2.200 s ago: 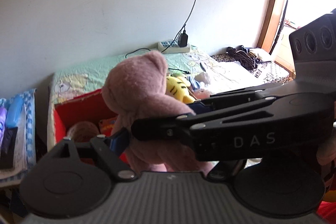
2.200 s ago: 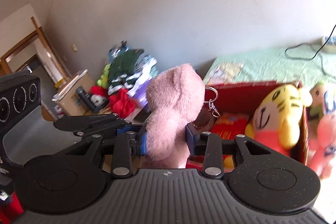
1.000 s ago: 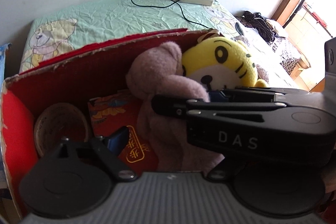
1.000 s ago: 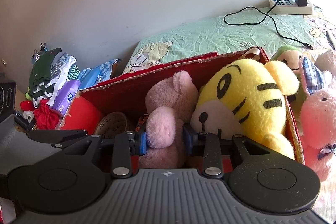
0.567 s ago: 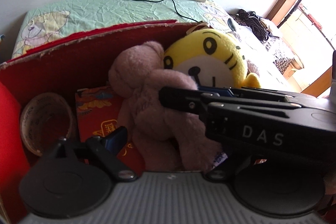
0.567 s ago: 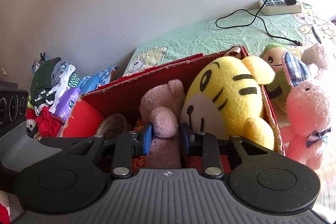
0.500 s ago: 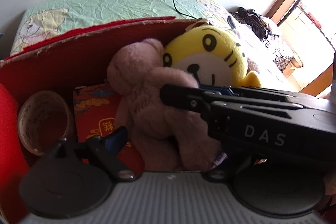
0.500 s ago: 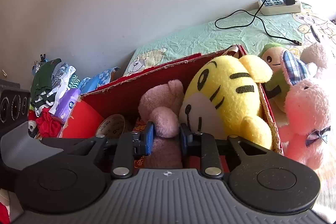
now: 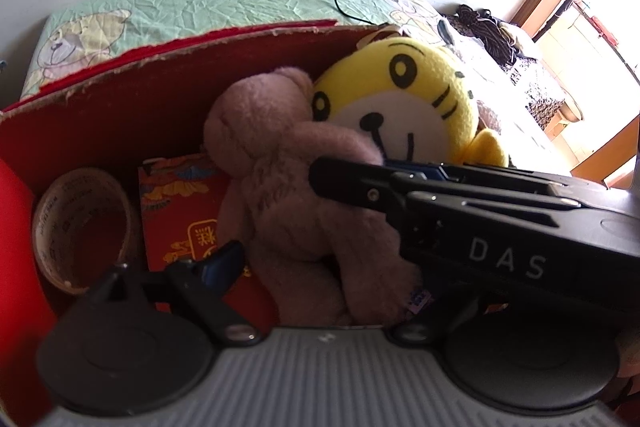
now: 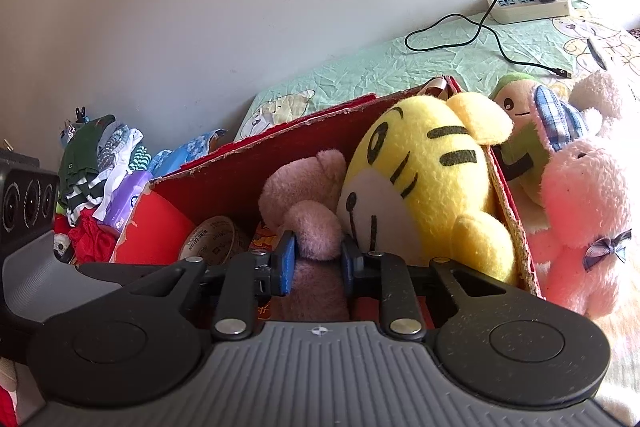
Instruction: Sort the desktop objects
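A mauve teddy bear (image 9: 280, 179) (image 10: 308, 203) sits upright inside the red cardboard box (image 9: 120, 95) (image 10: 256, 155), leaning against a yellow tiger plush (image 9: 404, 99) (image 10: 432, 179). My right gripper (image 10: 318, 253) is shut on the bear, its blue pads squeezing the body below the head. In the left wrist view the right gripper (image 9: 360, 169) reaches in from the right across the bear. My left gripper (image 9: 320, 267) stands open around the bear's lower body. Its left finger (image 9: 218, 265) is clear of the plush, and the right finger is hidden behind the other gripper.
A tape roll (image 9: 80, 227) (image 10: 216, 239) and a red printed packet (image 9: 180, 211) lie in the box's left part. A pink plush (image 10: 580, 211) and a green plush (image 10: 516, 107) lie right of the box. A power strip (image 10: 524, 5) with cable lies on the green sheet; clothes (image 10: 100, 163) are piled left.
The bear, held above the box two seconds ago, has come down into it beside the tiger. Over the last half second both grippers barely moved.
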